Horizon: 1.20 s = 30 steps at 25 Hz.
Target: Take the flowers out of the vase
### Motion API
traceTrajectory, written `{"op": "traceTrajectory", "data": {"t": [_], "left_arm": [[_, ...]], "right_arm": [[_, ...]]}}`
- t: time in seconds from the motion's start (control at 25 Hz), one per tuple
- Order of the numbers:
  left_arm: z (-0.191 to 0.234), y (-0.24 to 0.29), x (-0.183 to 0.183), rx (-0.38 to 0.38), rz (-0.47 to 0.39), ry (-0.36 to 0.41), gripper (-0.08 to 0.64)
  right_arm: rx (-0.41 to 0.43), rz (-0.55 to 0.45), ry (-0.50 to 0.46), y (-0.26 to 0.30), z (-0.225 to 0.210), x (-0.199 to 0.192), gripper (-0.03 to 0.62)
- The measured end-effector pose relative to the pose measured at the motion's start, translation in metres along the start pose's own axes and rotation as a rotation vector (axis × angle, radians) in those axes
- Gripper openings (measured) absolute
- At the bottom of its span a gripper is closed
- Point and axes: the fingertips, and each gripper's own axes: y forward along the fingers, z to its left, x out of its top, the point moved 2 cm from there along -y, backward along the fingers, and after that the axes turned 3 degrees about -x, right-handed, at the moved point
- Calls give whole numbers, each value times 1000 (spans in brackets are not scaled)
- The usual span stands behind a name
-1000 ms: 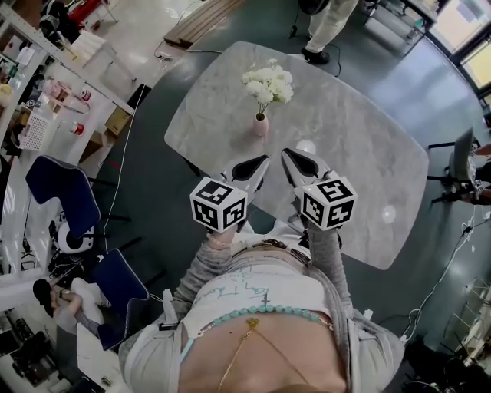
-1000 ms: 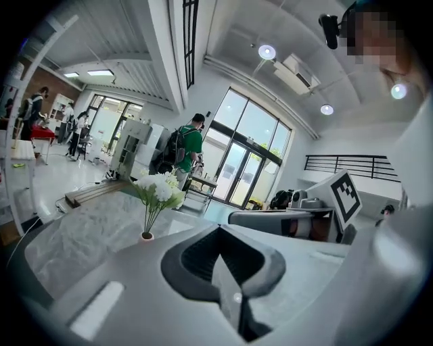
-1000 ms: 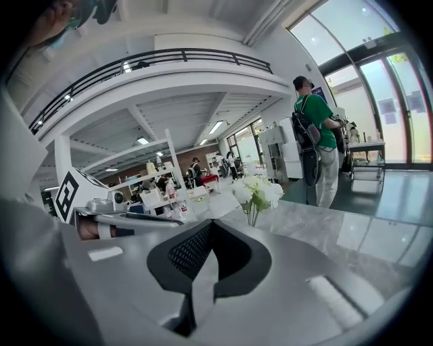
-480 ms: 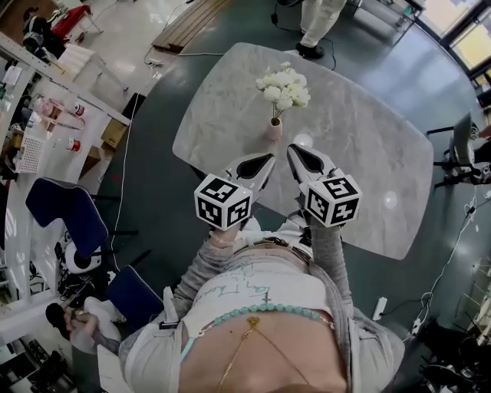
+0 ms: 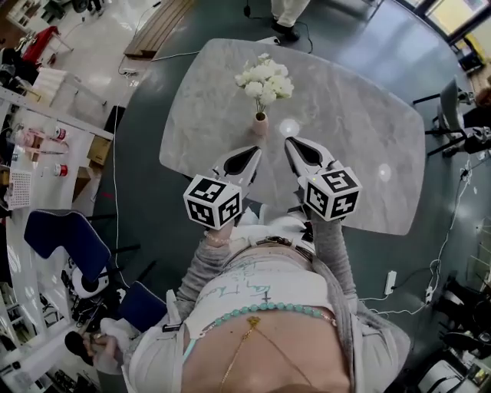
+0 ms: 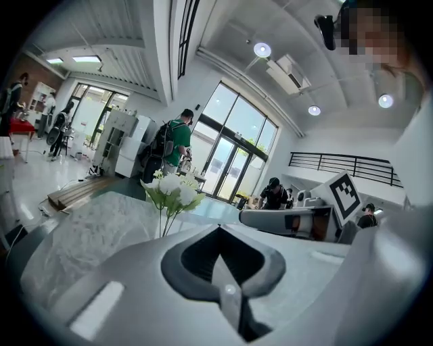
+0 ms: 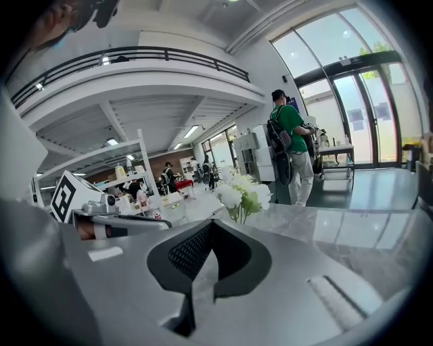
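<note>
Left gripper and right gripper, jaws together and empty, flank the vase; a nudge could topple its flowers.

In their own views the left gripper and right gripper hide the vase. The far person is cut off at the head view's top edge; seemingly only legs show.

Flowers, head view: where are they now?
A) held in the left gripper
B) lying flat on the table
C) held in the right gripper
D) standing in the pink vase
D: the white flowers stand upright in the pink vase on the table, and the left gripper and right gripper are both short of it, jaws together on nothing.
</note>
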Motion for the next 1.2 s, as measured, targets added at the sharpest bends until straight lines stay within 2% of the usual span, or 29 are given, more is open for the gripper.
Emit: {"op": "traceTrajectory", "data": {"t": [0.48, 0.96, 1.2], "left_arm": [[-20, 58, 23, -29, 31, 32, 0], [-47, 92, 14, -41, 72, 38, 0], [-57, 100, 7, -87, 119, 64, 0]], "right_arm": [[3, -18, 26, -10, -53, 24, 28], [29, -20, 42, -27, -83, 18, 28], [37, -13, 46, -33, -87, 12, 28]]}}
